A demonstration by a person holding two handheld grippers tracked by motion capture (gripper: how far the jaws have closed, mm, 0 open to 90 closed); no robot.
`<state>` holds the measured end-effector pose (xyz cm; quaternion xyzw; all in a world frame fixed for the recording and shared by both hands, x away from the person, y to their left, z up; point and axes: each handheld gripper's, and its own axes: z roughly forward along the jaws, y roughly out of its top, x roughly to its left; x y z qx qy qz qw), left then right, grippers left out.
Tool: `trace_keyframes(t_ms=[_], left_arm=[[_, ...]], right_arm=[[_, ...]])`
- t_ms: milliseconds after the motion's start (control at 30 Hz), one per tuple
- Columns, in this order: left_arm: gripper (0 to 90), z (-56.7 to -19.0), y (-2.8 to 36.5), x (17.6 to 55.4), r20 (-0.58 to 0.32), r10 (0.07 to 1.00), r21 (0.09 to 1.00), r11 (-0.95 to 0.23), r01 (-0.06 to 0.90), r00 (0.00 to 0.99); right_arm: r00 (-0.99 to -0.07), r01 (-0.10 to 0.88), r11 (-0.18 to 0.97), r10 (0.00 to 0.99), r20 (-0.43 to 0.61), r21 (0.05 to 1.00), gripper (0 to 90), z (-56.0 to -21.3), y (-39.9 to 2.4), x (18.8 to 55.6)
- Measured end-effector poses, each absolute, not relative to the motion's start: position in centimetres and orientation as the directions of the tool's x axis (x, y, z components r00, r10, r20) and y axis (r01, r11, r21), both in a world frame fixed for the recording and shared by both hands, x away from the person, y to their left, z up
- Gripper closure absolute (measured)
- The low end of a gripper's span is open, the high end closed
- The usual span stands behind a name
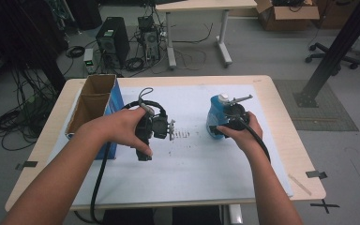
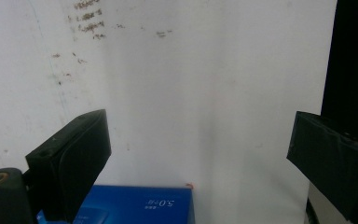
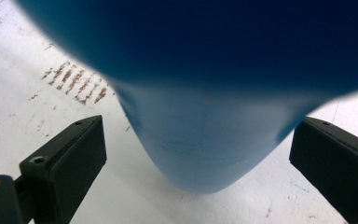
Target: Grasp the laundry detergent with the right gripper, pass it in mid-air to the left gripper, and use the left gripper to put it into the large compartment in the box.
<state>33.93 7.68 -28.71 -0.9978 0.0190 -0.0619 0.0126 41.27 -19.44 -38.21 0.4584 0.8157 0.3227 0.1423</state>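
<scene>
A blue bottle (image 1: pixel 214 116) with a white cap (image 1: pixel 222 98) stands right of centre on the white sheet (image 1: pixel 192 173). My right gripper (image 1: pixel 228 125) is at its near side, open. In the right gripper view the bottle's blue body (image 3: pixel 205 144) sits between the two jaws, with a gap at the left jaw and the right jaw very close to it. My left gripper (image 1: pixel 146 140) is held over the middle of the sheet, open with nothing in it. Its own view looks between the black jaws (image 2: pixel 200 135) at bare sheet and a blue box edge (image 2: pixel 140 205).
An open cardboard box with blue sides (image 1: pixel 96 101) stands at the table's left edge. Brown smudges (image 1: pixel 180 135) mark the sheet between the grippers. A cable (image 1: pixel 98 178) trails from the left gripper toward the front edge. Beyond the table are a computer tower (image 1: pixel 112 40) and another desk (image 1: pixel 201 7).
</scene>
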Motion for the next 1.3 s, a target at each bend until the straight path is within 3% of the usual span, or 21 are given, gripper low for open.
trace_keyframes(t_ms=[767,1300], left_arm=[[6.3,-28.5,8.3,33.9,0.132,-0.029,-0.020,-0.999,-0.026,0.991],[6.5,-28.5,8.1,33.7,0.137,-0.030,-0.024,-0.999,-0.027,0.990]], right_arm=[[-0.458,0.561,0.248,0.888,0.047,0.790,4.5,-38.8,-18.8,40.8],[-0.465,0.513,0.221,0.884,0.052,0.829,18.6,-39.4,-18.7,40.3]])
